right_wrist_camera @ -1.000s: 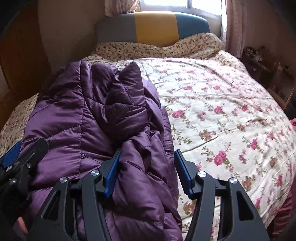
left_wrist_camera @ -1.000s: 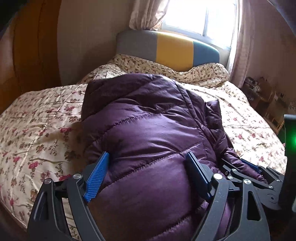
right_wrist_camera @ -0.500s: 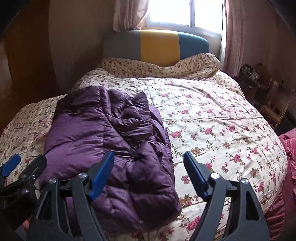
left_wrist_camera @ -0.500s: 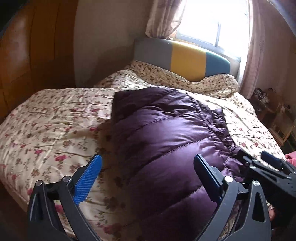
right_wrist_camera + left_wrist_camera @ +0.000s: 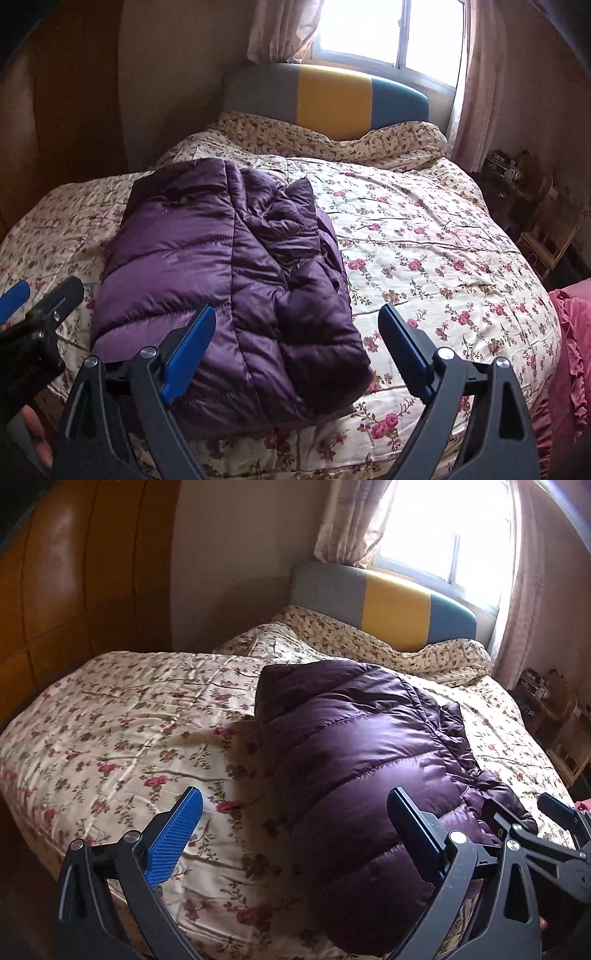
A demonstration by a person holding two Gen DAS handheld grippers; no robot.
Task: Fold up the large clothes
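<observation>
Both claws hang above the near edge of the bed with nothing in them. Left gripper (image 5: 295, 825) is spread wide, its blue pads (image 5: 173, 843) clear of the cloth; one finger is over the floral quilt (image 5: 122, 738), the other over the near end of the jacket (image 5: 354, 760). Right gripper (image 5: 297, 343) is opening, jaws apart and empty, with the jacket (image 5: 229, 280) lying below and between them, untouched.

The purple puffer jacket lies folded into a thick bundle on the quilt (image 5: 424, 240). It sits toward the left side of the bed, running from the near edge back toward the middle. Its left part is smooth and quilted in rows; its right side is bunched and creased where layers are tucked over. The bundle's near end comes just short of the bed's near edge.

In the right wrist view the left gripper (image 5: 40, 299) shows at the lower left, just beside the jacket, with fingers of a hand (image 5: 37, 439) below it. In the left wrist view the right gripper (image 5: 524, 834) shows at the lower right, at the jacket's right side.

At the far edge a rumpled floral cover lies against a headboard (image 5: 332, 96) of grey, yellow and teal. A bright window (image 5: 388, 33) with pink curtains stands behind it. Pink ruffled cloth (image 5: 572, 332) hangs at the bed's right edge.
</observation>
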